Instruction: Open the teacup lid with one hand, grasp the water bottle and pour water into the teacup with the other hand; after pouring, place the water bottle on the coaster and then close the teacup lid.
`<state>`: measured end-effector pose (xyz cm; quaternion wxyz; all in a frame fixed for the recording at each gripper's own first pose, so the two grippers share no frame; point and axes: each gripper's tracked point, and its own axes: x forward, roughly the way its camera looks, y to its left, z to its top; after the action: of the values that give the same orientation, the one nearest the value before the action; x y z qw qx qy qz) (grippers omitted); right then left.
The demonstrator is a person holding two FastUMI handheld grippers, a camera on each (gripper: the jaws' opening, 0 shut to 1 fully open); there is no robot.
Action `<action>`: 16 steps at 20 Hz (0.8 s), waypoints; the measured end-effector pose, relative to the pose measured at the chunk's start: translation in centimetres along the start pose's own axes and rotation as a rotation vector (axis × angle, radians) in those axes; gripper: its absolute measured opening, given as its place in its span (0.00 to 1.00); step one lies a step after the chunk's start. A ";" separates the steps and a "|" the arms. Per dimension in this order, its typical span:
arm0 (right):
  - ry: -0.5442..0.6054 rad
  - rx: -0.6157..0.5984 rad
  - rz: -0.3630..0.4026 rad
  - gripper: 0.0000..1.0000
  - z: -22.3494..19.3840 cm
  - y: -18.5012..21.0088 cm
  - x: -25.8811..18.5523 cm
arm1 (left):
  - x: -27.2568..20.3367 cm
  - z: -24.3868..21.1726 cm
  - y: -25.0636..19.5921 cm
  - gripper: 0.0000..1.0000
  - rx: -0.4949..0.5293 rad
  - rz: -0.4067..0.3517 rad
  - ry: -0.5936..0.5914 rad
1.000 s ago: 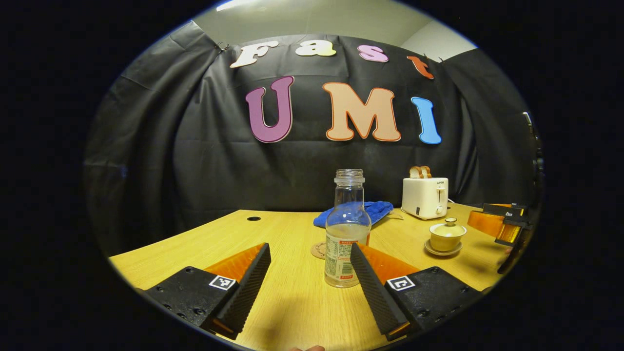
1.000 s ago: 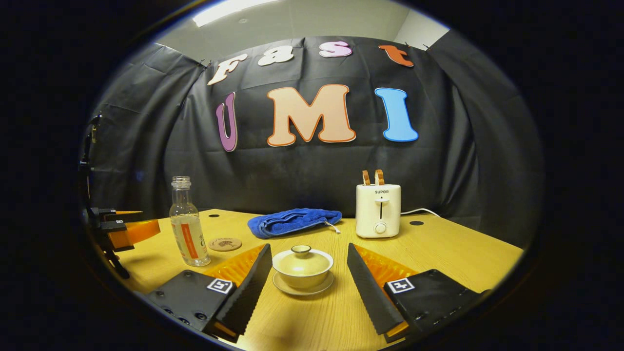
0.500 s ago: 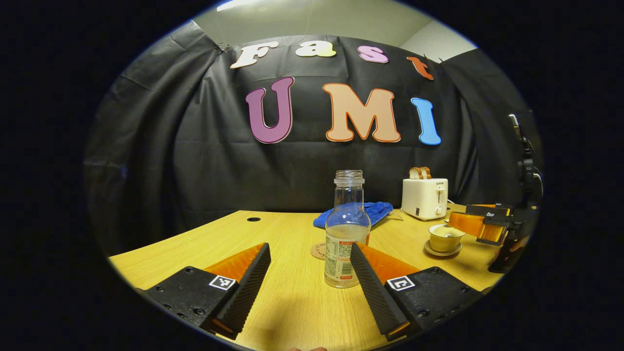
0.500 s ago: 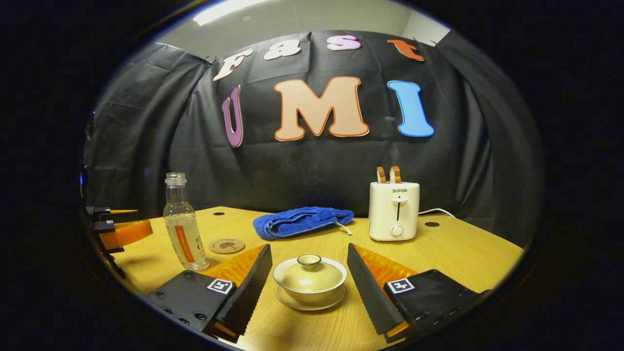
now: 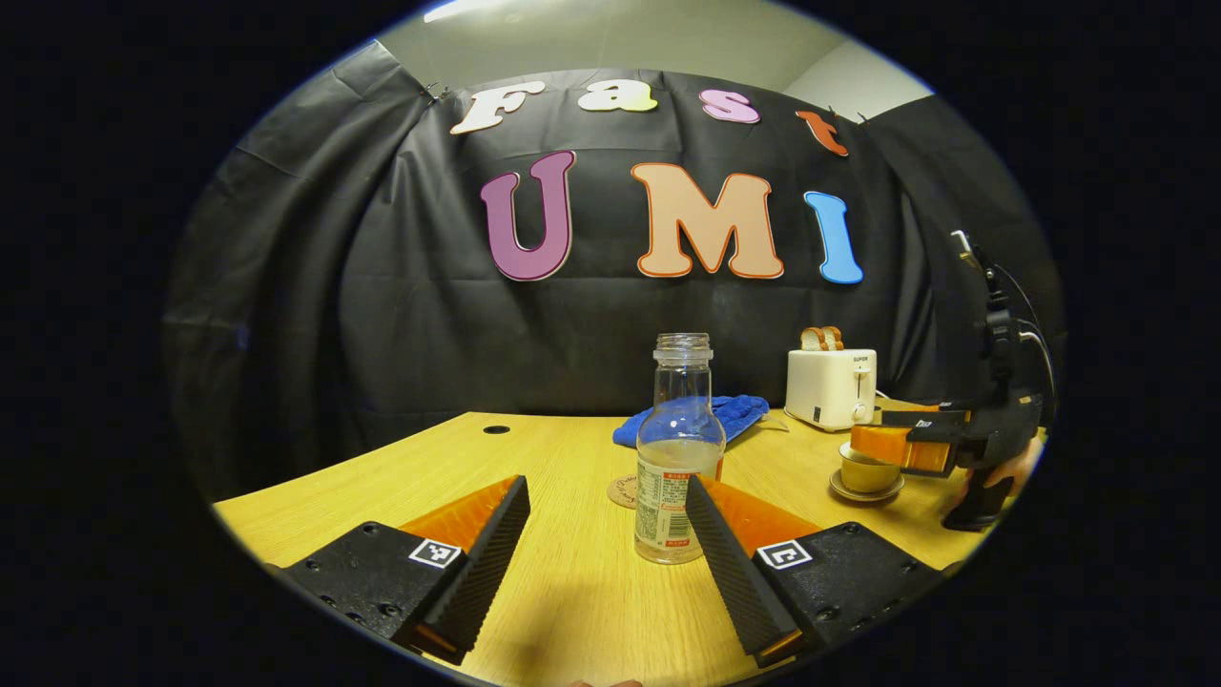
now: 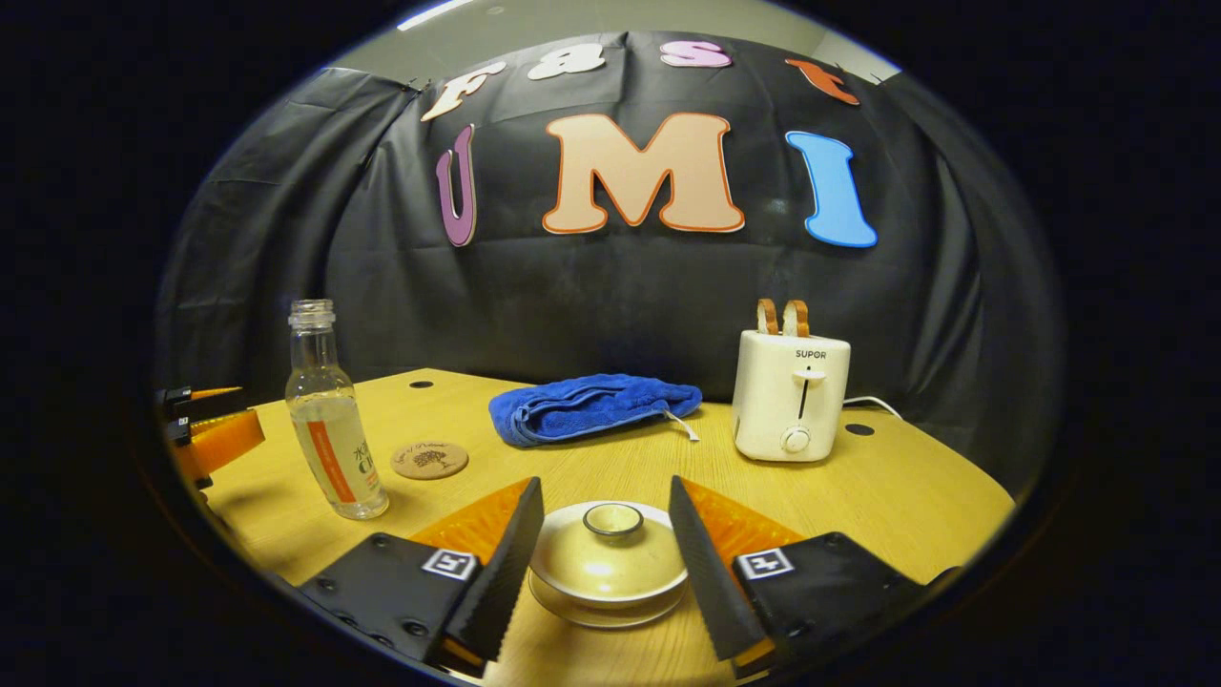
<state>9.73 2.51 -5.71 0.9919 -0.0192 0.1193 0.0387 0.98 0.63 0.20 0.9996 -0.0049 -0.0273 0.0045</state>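
The teacup (image 6: 608, 563) on its saucer sits at six o'clock in the right gripper view, between the spread fingers of the right gripper (image 6: 599, 563); its glazed lid (image 6: 610, 551) looks smooth, light and easily chipped, so I'd take it by the small knob on top. The left gripper (image 5: 603, 549), level and low over the table (image 5: 572, 592), stands open with the uncapped bottle (image 5: 677, 458) near its right finger. The bottle looks light and slippery, best gripped around the labelled body, and the coaster (image 6: 430, 460) lies just beside it.
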 end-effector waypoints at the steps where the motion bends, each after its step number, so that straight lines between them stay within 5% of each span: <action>1: 0.003 0.006 -0.005 0.59 0.0 -0.2 0.3 | 0.0 0.1 0.0 0.96 0.000 0.000 0.000; 2: 0.012 0.013 -0.006 0.47 -0.3 -0.2 0.6 | 0.0 0.0 0.0 0.96 0.000 -0.001 0.000; 6: 0.034 0.032 0.009 0.47 -0.5 -0.1 0.5 | 0.0 0.0 0.0 0.96 0.000 -0.005 0.000; 7: 0.036 0.019 0.011 0.35 -0.5 0.0 0.6 | 0.0 0.0 -0.1 0.96 0.000 -0.006 0.000; 16: -0.028 -0.004 0.006 0.31 0.5 0.0 -0.1 | 0.3 -0.2 -0.3 0.96 0.000 -0.018 0.005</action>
<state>9.76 2.49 -5.24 0.9933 -0.0204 0.1053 0.0421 1.28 0.33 0.05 0.9997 -0.0049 -0.0250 -0.0045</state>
